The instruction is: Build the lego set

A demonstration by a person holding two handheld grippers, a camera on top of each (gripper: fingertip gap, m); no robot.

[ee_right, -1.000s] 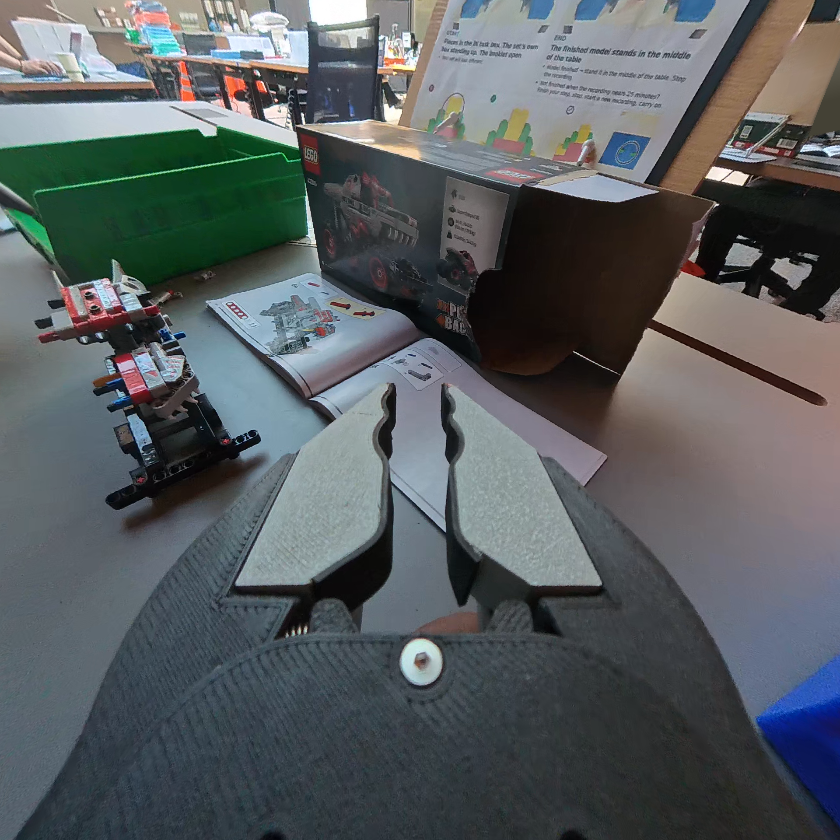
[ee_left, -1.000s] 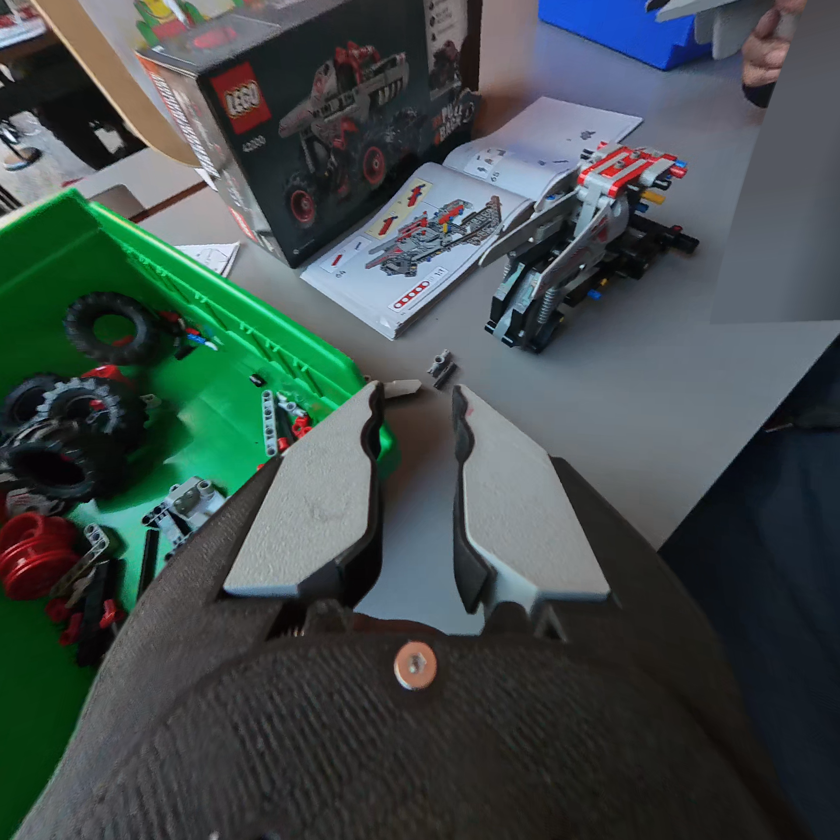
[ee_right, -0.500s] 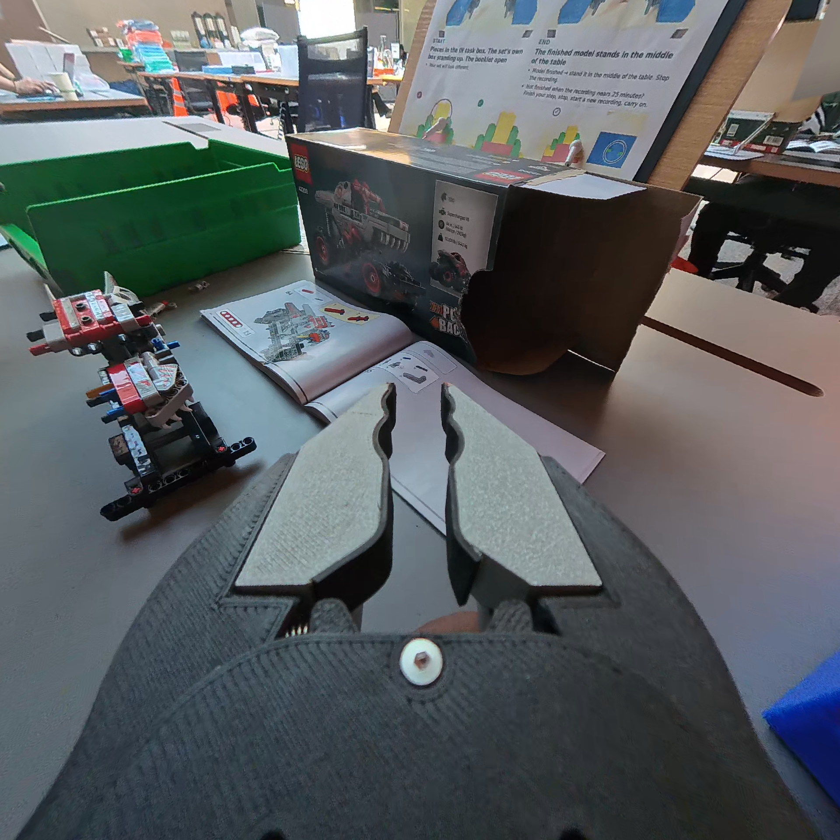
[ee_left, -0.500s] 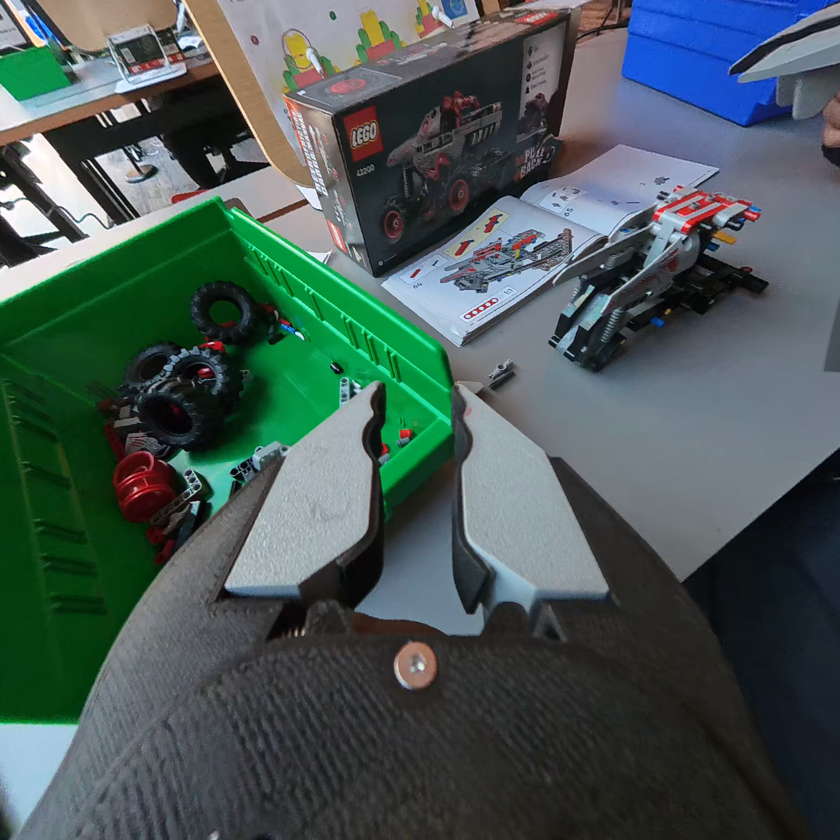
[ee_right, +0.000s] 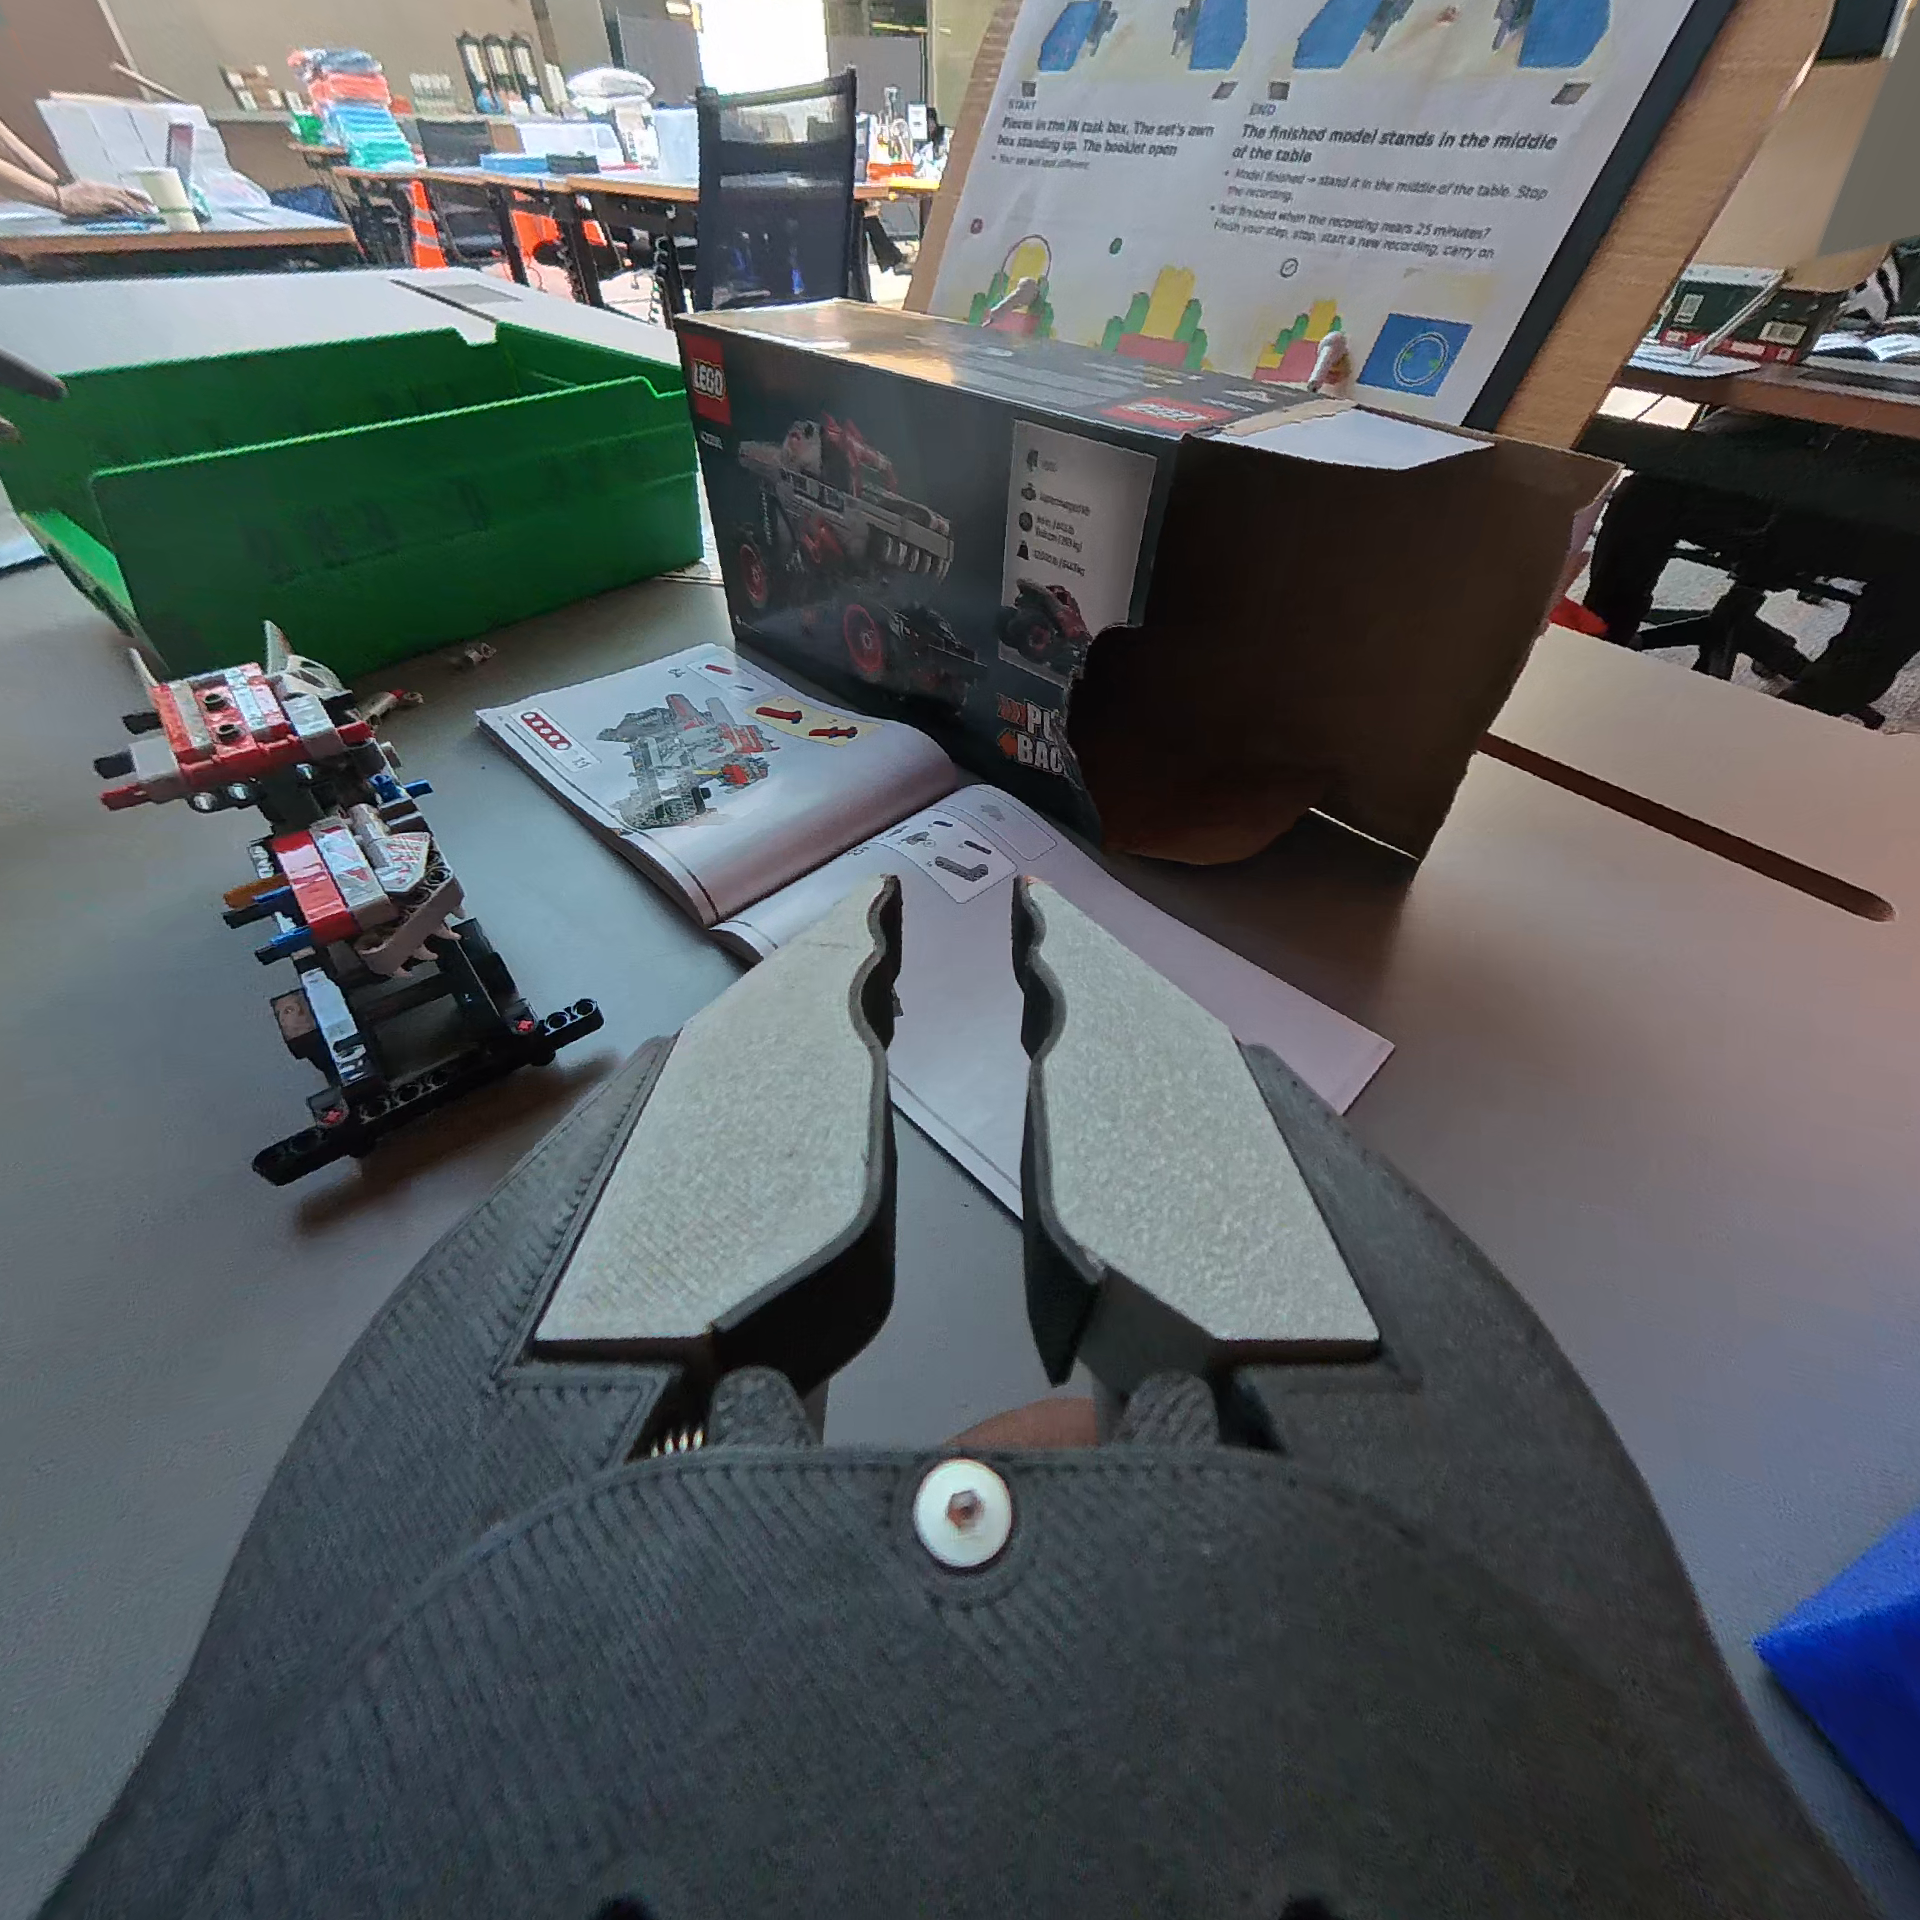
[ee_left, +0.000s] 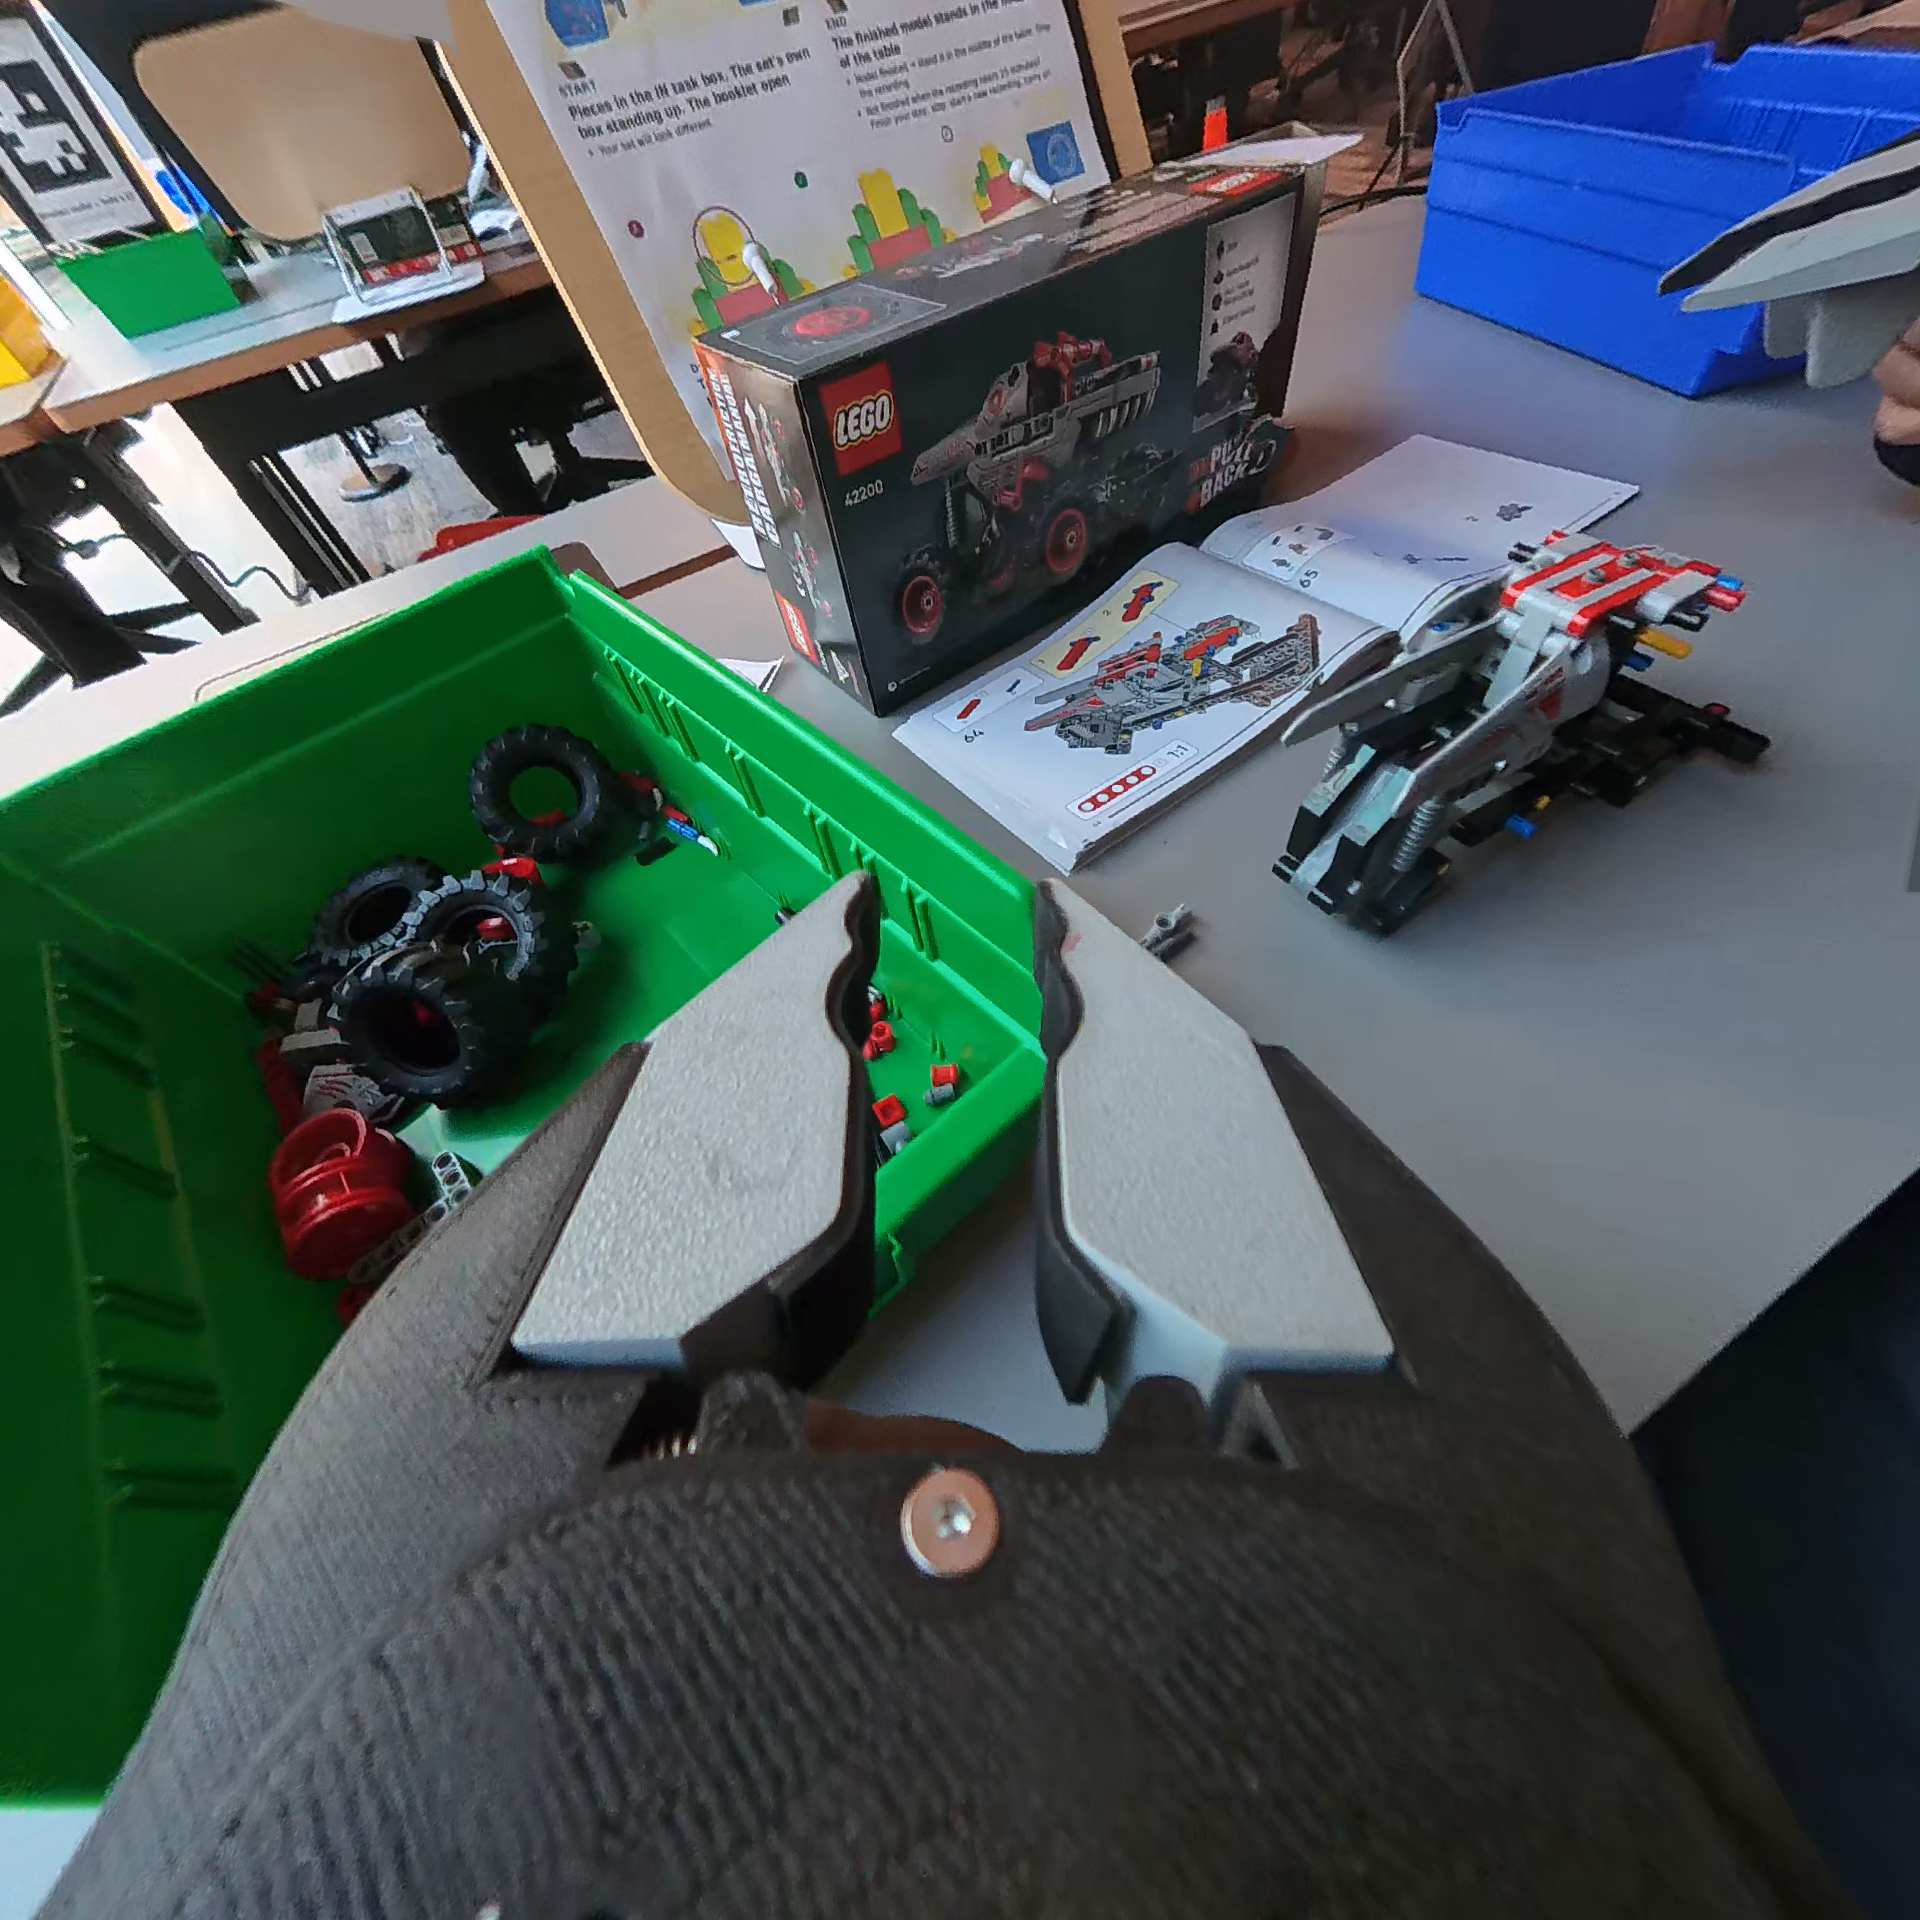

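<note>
The part-built grey, red and black lego truck [ee_left: 1496,727] stands on the grey table, right of the open instruction booklet [ee_left: 1195,675]; it also shows in the right wrist view [ee_right: 332,914]. My left gripper [ee_left: 951,914] is open and empty, raised over the near right corner of the green bin [ee_left: 790,790], which holds black tyres [ee_left: 447,987], red wheel hubs [ee_left: 338,1184] and small pieces. A small dark loose piece [ee_left: 1169,930] lies on the table just past its tips. My right gripper [ee_right: 956,914] is open and empty, low over the booklet [ee_right: 790,800].
The set's box [ee_left: 1018,468] stands behind the booklet, with a cardboard instruction board [ee_left: 831,135] behind it. A blue bin [ee_left: 1642,197] is at the far right. The table's front edge [ee_left: 1766,1320] runs near the truck. The right gripper [ee_left: 1829,239] shows at the left wrist view's right edge. My right fingertips sit around 40 cm from my left ones.
My left gripper has risen and pulled back to the left, so more of the green bin and the room behind is in view. My right gripper has barely moved. Both stay open.
</note>
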